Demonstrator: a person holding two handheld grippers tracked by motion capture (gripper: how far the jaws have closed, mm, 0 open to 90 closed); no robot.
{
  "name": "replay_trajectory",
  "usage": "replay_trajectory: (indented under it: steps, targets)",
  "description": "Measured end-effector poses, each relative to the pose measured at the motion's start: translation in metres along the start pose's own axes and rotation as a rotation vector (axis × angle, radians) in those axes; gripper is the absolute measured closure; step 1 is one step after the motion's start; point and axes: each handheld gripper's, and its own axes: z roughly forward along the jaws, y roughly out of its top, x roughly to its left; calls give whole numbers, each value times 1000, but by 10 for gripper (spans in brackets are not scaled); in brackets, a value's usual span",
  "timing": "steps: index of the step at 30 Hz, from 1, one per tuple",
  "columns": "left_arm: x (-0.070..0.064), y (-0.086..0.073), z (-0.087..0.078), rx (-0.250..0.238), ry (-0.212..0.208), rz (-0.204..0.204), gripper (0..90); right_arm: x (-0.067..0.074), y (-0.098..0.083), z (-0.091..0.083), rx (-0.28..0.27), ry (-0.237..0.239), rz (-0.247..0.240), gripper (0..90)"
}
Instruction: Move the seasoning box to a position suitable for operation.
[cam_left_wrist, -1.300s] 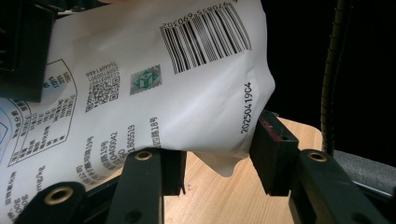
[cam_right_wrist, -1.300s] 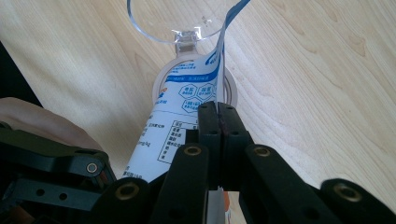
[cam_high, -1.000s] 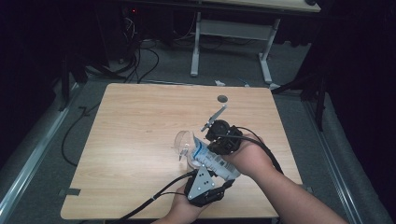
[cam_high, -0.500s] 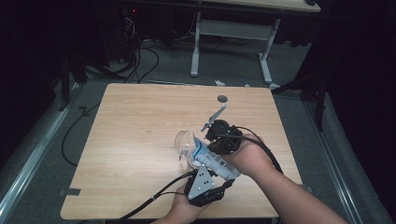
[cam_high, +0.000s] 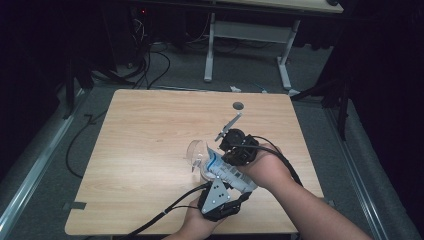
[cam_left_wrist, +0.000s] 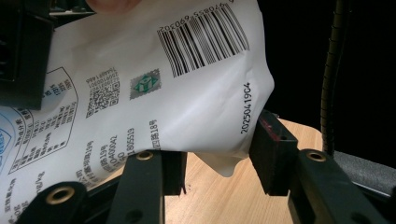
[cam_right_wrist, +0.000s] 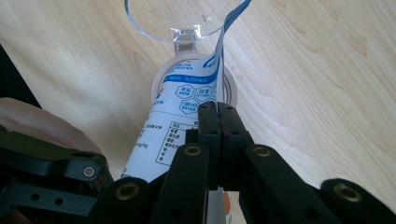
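Pouch (cam_high: 227, 172), white with blue print, one of it, is held between my two tongs above the tabletop (cam_high: 150, 130). Its long axis runs from the left tongs (cam_high: 220, 192) forward and slightly leftward toward a clear cup; the bottom end, with barcode and date print, sits at the left tongs, and the top end points down into the cup's mouth.

Left tongs: jaws about half apart, one on each side of the pouch's bottom end. In the left gripper view the pouch (cam_left_wrist: 154, 84) bulges between them and its lower edge meets the right jaw; contact on both sides looks like a grip, with the pouch filling the gap.

Right tongs (cam_right_wrist: 218, 116): jaws clenched together on a thin flap of the pouch (cam_right_wrist: 187, 102), a blue-edged strip (cam_right_wrist: 233, 14) that rises from between the pads. In the high view the right tongs (cam_high: 235, 150) lie just to the right of the pouch's upper half.

Cup (cam_right_wrist: 191, 84): one, clear plastic, directly ahead of the right tongs, its round rim pale under the pouch's top end. A clear hinged lid (cam_right_wrist: 173, 18), one, stands open just beyond it. In the high view the cup (cam_high: 197, 152) is just ahead and left of both tongs.

Other items: one round hole (cam_high: 238, 106) in the tabletop, well ahead of the right tongs. One cable (cam_high: 165, 212) trails from the left tongs back and to the left. My two hands are close together behind the pouch.
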Motion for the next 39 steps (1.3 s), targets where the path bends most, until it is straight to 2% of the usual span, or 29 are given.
replay_trajectory:
  steps: [39]
  targets:
    - [-3, -6, -1, 9, -8, 23, 611, 1, -7, -2, -11, 11, 20, 900]
